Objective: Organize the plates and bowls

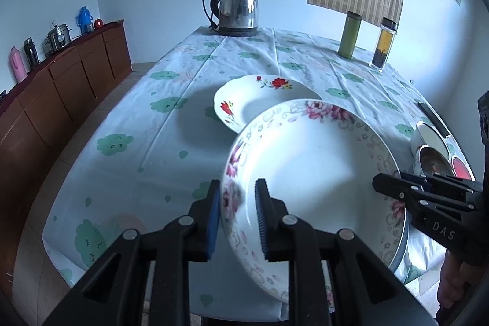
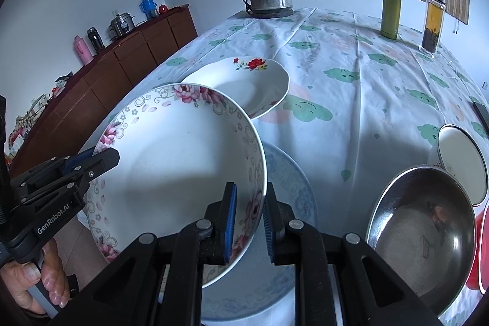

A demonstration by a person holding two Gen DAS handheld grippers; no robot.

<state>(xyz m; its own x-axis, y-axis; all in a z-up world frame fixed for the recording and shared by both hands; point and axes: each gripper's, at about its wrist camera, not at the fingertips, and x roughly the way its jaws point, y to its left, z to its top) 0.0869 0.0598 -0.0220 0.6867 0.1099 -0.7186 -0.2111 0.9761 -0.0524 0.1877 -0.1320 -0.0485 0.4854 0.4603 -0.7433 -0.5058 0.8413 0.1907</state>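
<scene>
Both grippers are clamping one pink-flowered plate (image 1: 311, 170) by opposite edges: the left gripper (image 1: 237, 222) is pinching its left rim, the right gripper (image 2: 249, 222) its right rim, and each set of jaws is closing tight on the china. That plate is hanging tilted above the tablecloth (image 1: 146, 148) with nothing lying in it. A blue-patterned plate (image 2: 290, 182) is lying flat under it. Behind, a red-flowered plate (image 1: 259, 100) is sitting bare on the cloth. At the right, a steel bowl (image 2: 421, 231) is resting against a white bowl (image 2: 461, 161), neither holding anything I can make out. A kettle (image 1: 237, 5) is standing at the far end.
</scene>
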